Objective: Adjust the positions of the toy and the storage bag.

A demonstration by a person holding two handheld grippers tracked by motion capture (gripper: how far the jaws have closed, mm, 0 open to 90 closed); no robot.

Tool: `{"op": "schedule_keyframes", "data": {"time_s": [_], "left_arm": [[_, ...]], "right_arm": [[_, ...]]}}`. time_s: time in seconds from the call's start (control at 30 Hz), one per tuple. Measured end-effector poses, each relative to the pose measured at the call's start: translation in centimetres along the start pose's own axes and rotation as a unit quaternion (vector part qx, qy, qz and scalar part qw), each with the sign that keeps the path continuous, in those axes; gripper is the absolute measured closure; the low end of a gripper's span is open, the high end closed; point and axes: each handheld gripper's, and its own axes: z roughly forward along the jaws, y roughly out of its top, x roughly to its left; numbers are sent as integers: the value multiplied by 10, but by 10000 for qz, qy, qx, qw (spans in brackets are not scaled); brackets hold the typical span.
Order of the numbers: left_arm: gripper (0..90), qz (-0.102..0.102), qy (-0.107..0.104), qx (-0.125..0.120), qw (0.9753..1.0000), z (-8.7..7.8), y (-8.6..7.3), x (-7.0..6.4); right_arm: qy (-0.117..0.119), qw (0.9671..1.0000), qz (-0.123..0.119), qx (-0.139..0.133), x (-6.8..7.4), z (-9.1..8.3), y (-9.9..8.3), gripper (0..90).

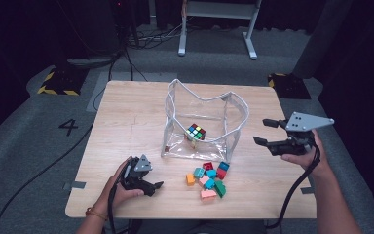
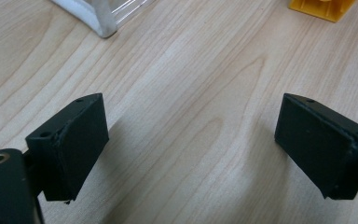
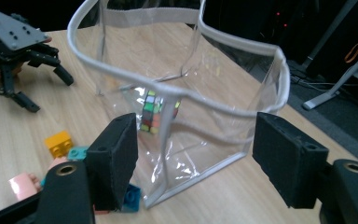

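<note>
1. At the left of the wooden table, the left gripper rests low, jaws wide apart and holding nothing, pointing toward the pile of toy bricks.
2. To pick up cleanly, it should probably straddle one outer brick, such as the orange brick, then close squarely.
3. In the middle, just behind the bricks, stands the clear plastic bag, upright with its white-edged mouth open. Inside lies one puzzle cube; no bricks are inside.
4. At the right, the right gripper hovers beside the bag's right wall, jaws wide and empty, seemingly placed to steady the rim.
</note>
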Motion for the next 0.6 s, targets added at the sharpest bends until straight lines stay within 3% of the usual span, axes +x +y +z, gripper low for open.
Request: {"op": "schedule_keyframes", "data": {"time_s": [0.2, 0.27, 0.37, 0.5, 0.6], "left_arm": [[98, 36, 26, 14, 10000, -1, -1, 1], [98, 40, 44, 9, 10000, -1, -1, 1], [98, 42, 42, 11, 10000, -1, -1, 1], [98, 38, 55, 4, 10000, -2, -1, 1], [98, 32, 60, 2, 10000, -2, -1, 1]], "right_arm": [[-12, 9995, 130, 296, 14, 7, -53, 311], [-2, 9994, 155, 310, 15, 10, -60, 313], [230, 9983, 343, 414, 22, 23, -86, 316], [412, 9972, 287, 562, 33, 36, -101, 331], [580, 9960, 378, 569, 40, 47, -109, 352]]}}
